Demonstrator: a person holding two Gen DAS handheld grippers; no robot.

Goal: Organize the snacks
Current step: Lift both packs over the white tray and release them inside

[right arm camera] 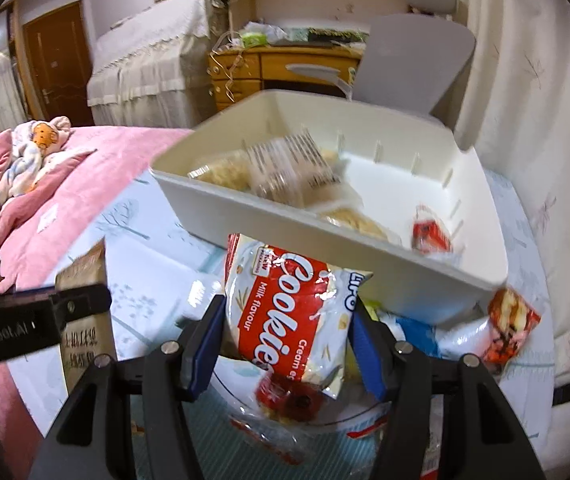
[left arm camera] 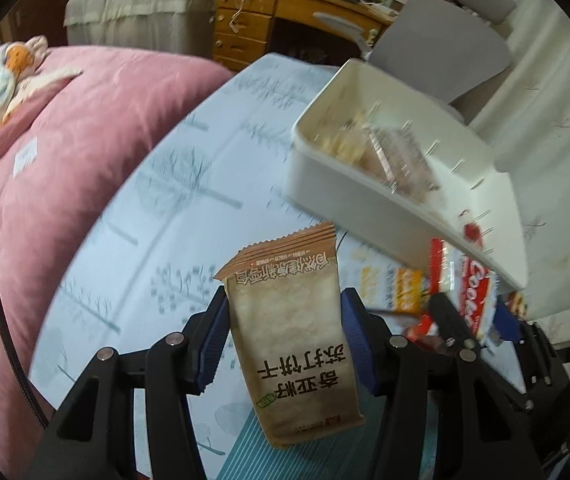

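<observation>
Snacks are being gathered two at a time here, one packet in each claw. The left claw (left arm camera: pixel 285 340) pinches a brown cracker packet (left arm camera: pixel 293 340) across its width, both blue pads pressed flat to its sides, so the packet stands upright and clear of the patterned sheet (left arm camera: pixel 157 184) below. That grip across the narrow sides keeps the flat faces free and probably lets the packet slide into the bin edge-first.

The right claw (right arm camera: pixel 285 332) holds a red and white cookie bag (right arm camera: pixel 293 312) the same way, its pads biting into the soft sides; the bag crumples a little between them, which suggests a firm squeeze rather than a loose cradle. Its top end reaches just under the near wall of the white bin (right arm camera: pixel 385 256).

That bin sits ahead of both claws and already carries several wrapped snacks, blurred in both views, along with a small red packet (right arm camera: pixel 429 236) near its far-right corner. More loose packets lie on the sheet beneath and beside the bin, among them a red wrapper (right arm camera: pixel 509 324) at its right end. Both held packets look lifted for carrying toward the bin; neither is over its opening yet.
</observation>
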